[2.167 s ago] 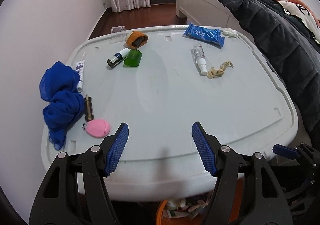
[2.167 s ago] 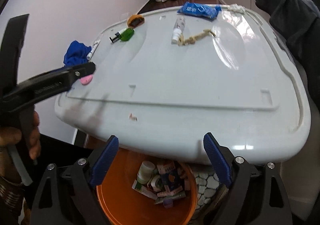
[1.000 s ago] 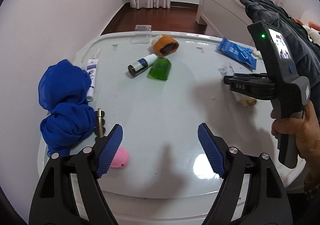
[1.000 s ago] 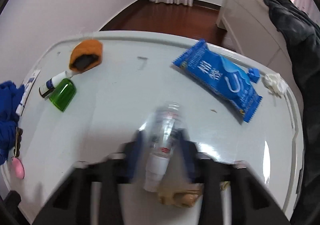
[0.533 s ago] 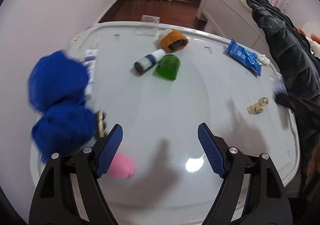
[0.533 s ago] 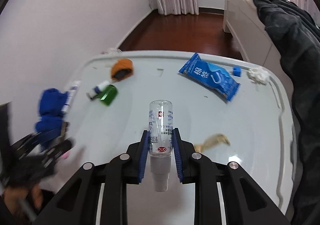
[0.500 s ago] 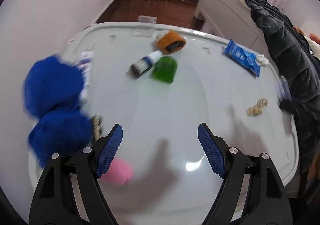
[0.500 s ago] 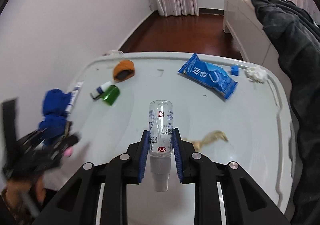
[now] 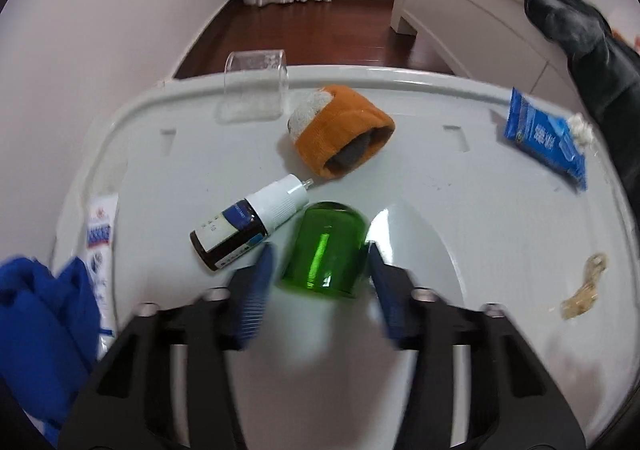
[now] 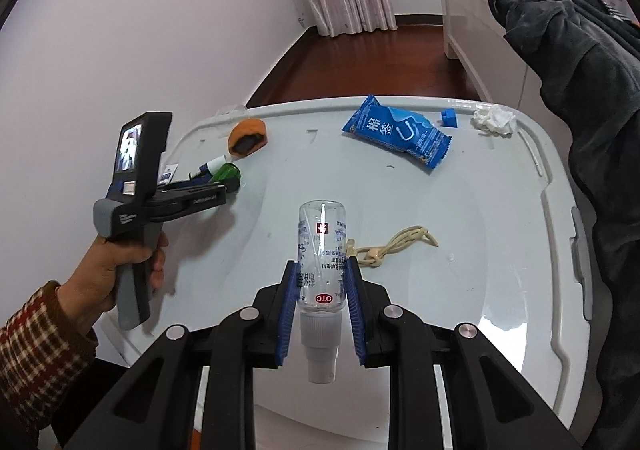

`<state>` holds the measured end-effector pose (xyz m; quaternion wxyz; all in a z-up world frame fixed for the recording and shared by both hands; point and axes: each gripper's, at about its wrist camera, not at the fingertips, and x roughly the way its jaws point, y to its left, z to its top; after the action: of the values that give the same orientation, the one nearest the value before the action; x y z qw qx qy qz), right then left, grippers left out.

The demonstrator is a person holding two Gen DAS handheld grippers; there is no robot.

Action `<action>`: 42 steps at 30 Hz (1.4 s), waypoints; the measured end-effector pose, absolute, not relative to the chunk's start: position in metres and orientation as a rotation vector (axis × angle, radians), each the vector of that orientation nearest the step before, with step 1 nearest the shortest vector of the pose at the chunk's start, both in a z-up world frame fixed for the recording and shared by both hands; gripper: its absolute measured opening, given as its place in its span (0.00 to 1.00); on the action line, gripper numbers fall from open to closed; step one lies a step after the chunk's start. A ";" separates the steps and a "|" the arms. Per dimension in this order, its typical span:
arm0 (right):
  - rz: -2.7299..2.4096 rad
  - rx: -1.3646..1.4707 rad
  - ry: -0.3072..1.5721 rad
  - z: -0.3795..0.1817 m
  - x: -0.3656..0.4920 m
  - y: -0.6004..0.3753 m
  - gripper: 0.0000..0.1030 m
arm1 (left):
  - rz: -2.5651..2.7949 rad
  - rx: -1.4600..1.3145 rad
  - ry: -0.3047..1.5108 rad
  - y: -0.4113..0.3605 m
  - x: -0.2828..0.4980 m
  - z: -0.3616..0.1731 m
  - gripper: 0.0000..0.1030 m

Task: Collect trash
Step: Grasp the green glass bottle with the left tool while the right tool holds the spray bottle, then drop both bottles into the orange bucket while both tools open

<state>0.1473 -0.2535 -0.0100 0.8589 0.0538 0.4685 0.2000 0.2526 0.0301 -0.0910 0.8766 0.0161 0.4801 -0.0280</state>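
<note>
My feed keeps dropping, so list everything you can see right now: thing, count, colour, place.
white lid: 1, the work surface
green cap: 1, lying between left fingers
dropper bottle: 1, brown with white top, left of green cap
orange sock: 1, far centre
clear holder: 1, far edge
tube: 1, white, left edge
blue cloth: 1, near left
blue packet: 1, far right
blue clip: 1, beside packet
tissue: 1, white, far right corner
beige string: 1, centre right
clear bottle: 1, in right hand-held gripper
left hand-held gripper: jaws just closing around cap
</note>
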 end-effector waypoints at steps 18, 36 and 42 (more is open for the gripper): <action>0.525 0.107 1.051 -0.019 0.045 -0.232 0.24 | -0.238 0.073 1.026 0.002 0.069 -0.030 0.39; 0.469 0.057 1.320 -0.109 -0.072 -0.217 0.63 | -0.319 0.121 1.271 -0.021 -0.079 -0.102 0.43; 0.414 0.046 1.188 -0.075 -0.053 -0.234 0.77 | -0.234 0.181 1.073 -0.022 -0.058 -0.059 0.62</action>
<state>-0.0533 -0.2344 -0.0754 0.8084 0.0217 0.5556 0.1934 -0.0579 -0.0224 -0.0594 0.8491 0.0861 0.5092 -0.1109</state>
